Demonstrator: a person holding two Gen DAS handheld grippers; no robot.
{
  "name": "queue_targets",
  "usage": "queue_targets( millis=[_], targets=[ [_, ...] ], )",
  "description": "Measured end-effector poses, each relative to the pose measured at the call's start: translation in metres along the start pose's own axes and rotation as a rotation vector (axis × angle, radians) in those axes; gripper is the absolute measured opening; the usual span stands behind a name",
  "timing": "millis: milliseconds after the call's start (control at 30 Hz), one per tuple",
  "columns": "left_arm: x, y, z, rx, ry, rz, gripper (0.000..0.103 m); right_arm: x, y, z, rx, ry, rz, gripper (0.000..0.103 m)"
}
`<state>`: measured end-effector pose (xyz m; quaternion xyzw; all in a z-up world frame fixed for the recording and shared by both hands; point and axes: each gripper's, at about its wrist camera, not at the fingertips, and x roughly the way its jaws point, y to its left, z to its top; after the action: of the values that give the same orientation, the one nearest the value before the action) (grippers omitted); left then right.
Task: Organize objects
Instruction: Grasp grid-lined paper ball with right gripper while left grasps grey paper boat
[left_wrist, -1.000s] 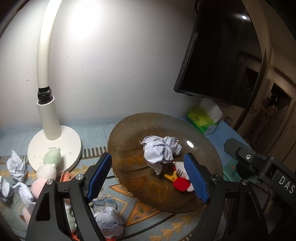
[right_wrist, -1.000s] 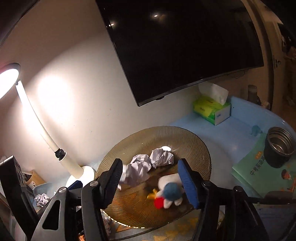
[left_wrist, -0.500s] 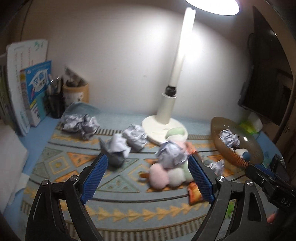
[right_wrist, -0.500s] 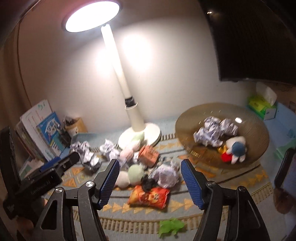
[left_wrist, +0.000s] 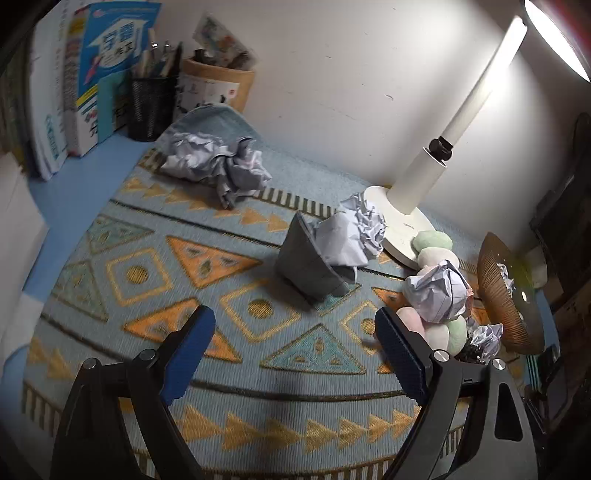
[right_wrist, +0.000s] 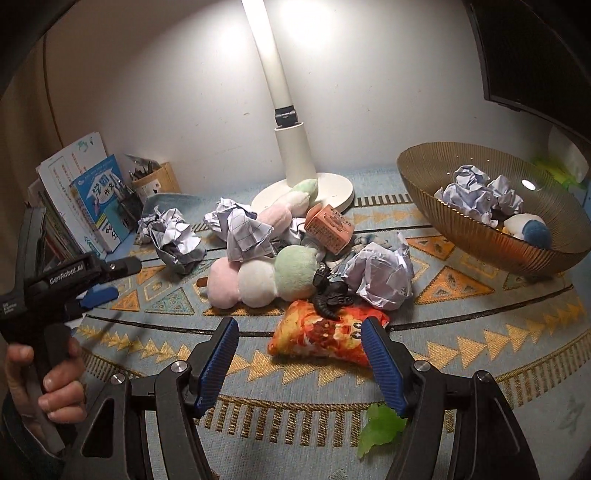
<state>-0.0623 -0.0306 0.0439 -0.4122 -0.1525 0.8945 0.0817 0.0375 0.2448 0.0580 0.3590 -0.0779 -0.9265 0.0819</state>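
While both grippers hang spread and empty — right gripper (right_wrist: 299, 360) before the orange snack bag (right_wrist: 325, 338), left gripper (left_wrist: 291, 350) over bare patterned mat (left_wrist: 147, 266) — closing low could snag the weave instead of the crumpled paper ball (left_wrist: 347, 236).

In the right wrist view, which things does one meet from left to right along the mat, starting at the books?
Books → left gripper → three-ball plush → snack bag → big paper ball → amber bowl.

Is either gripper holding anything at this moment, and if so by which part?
Nothing is held. The left gripper and right gripper both stand open and empty above the patterned mat.
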Motion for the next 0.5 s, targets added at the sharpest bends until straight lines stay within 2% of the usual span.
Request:
queue_targets(
  millis=[100,133,200,267,367,433,467,500],
  targets=[
    [0.014,-0.006,0.015,0.044,-0.007,-0.054,0.088,0.008,0.018,0.018,-0.052,0.068,0.028,0.067],
    [0.019,-0.007,0.019,0.047,-0.007,-0.061,0.088,0.009,0.025,0.027,-0.073,0.074,0.028,0.067],
    [0.033,-0.007,0.025,0.045,0.028,-0.121,0.088,0.012,0.035,0.048,-0.099,0.048,0.026,0.071],
    [0.044,-0.01,0.025,0.059,0.044,-0.087,0.088,0.022,0.04,0.065,-0.118,0.027,0.021,0.078],
    [0.051,-0.017,0.021,0.117,0.008,-0.012,0.088,0.053,0.049,0.079,-0.133,0.063,0.02,0.078],
    [0.053,-0.02,0.02,0.136,-0.005,0.008,0.086,0.069,0.056,0.081,-0.158,0.082,0.003,0.078],
    [0.055,-0.021,0.02,0.131,0.007,-0.001,0.077,0.077,0.059,0.08,-0.17,0.088,-0.011,0.077],
    [0.058,-0.019,0.02,0.116,0.023,-0.013,0.07,0.084,0.061,0.079,-0.176,0.098,-0.019,0.068]
  ],
)
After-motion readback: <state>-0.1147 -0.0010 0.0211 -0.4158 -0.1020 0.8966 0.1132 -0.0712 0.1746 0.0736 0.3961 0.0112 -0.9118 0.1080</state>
